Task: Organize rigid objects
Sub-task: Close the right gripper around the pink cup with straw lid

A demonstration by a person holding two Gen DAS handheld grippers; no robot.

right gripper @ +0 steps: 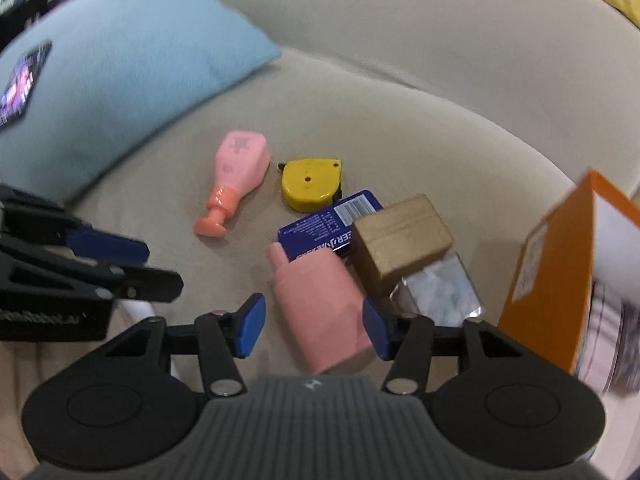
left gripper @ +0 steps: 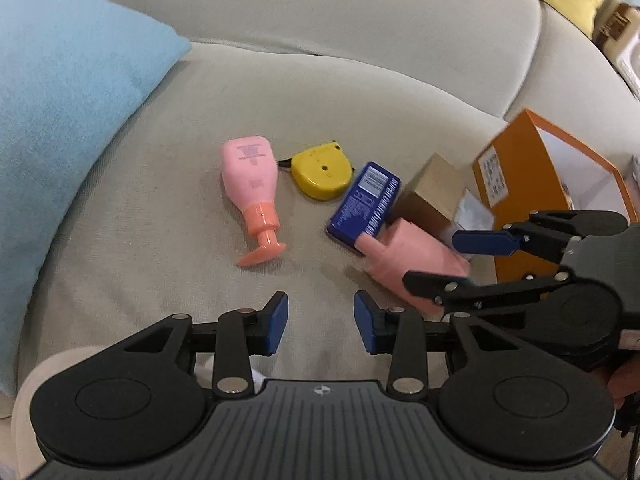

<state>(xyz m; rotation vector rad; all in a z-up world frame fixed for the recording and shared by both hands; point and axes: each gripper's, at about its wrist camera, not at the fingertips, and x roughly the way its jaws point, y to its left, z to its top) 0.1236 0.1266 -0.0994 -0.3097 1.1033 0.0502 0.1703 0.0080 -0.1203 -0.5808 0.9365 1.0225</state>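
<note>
My right gripper [right gripper: 314,326] is spread wide around the flat pale-pink plastic bottle [right gripper: 320,308], low centre of the right wrist frame, its long axis running away toward the blue box [right gripper: 326,224]. My left gripper [left gripper: 321,322], open and empty, lies farther away.

Left black two-finger gripper with blue pads [left gripper: 321,322]: jaws parted, nothing between them, held low over the front edge of the seat cushion. Right black two-finger gripper with blue pads [right gripper: 314,328]: jaws spread wide, pointing forward, positioned just right of the left gripper and level with it.
</note>
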